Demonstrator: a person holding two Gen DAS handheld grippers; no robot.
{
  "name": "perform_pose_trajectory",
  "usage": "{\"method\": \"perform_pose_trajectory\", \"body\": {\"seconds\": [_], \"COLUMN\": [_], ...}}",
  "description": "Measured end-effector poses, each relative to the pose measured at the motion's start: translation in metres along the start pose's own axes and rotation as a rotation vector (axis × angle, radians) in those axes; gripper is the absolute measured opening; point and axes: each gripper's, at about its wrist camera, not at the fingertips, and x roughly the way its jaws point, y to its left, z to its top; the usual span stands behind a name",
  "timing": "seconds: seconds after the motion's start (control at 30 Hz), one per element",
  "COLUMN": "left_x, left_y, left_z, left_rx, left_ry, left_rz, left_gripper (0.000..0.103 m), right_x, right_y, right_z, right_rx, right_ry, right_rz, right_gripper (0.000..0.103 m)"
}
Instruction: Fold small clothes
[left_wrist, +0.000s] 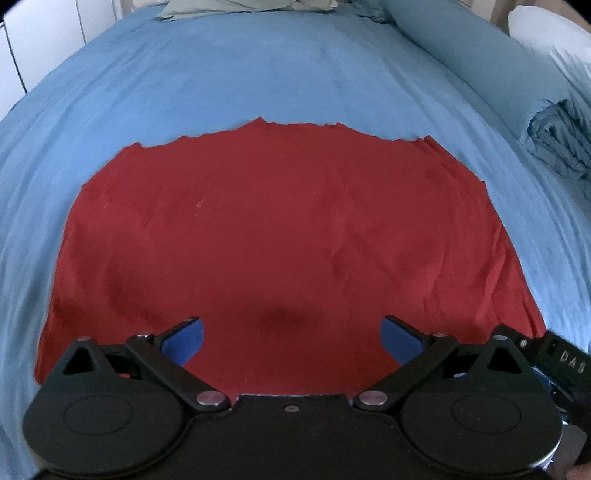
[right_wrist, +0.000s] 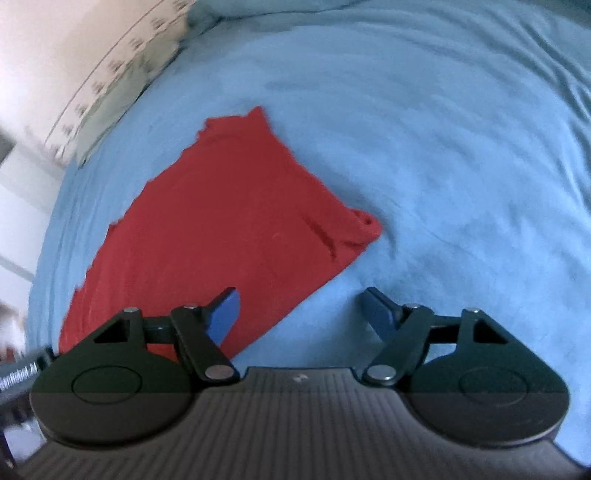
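A red garment (left_wrist: 280, 236) lies spread flat on the blue bed sheet (left_wrist: 258, 74), its far edge ragged. My left gripper (left_wrist: 291, 339) is open and empty, hovering over the garment's near edge. In the right wrist view the same red garment (right_wrist: 229, 221) lies to the left, with a bunched corner (right_wrist: 364, 225) at its right side. My right gripper (right_wrist: 299, 310) is open and empty, over the garment's near right edge; its left finger (right_wrist: 225, 314) is above red cloth, its right finger (right_wrist: 376, 314) above the blue sheet (right_wrist: 443, 166).
A rolled blue duvet (left_wrist: 480, 66) and a crumpled blue bundle (left_wrist: 557, 144) lie along the right side. A green-grey cloth (left_wrist: 229, 7) lies at the far end. A white patterned pillow (right_wrist: 122, 77) is at the left in the right wrist view.
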Motion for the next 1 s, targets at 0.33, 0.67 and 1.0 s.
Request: {"method": "perform_pose_trajectory", "body": {"seconds": [0.33,0.67,1.0], "left_x": [0.019,0.053,0.054], "left_y": [0.011,0.027,0.046], "left_z": [0.026,0.042,0.057], "left_rx": [-0.089,-0.188,-0.187], "left_ry": [-0.005,0.01,0.107], "left_rz": [0.022,0.071,0.037], "left_gripper": [0.103,0.103,0.103], "right_x": [0.018,0.028,0.002], "right_y": [-0.006,0.007,0.055], "right_z": [0.022,0.029,0.044], "right_rx": [0.121,0.115,0.102], "right_ry": [-0.079,-0.073,-0.1], "right_rz": [0.032,-0.018,0.054], "right_gripper": [0.089,0.052,0.024]}}
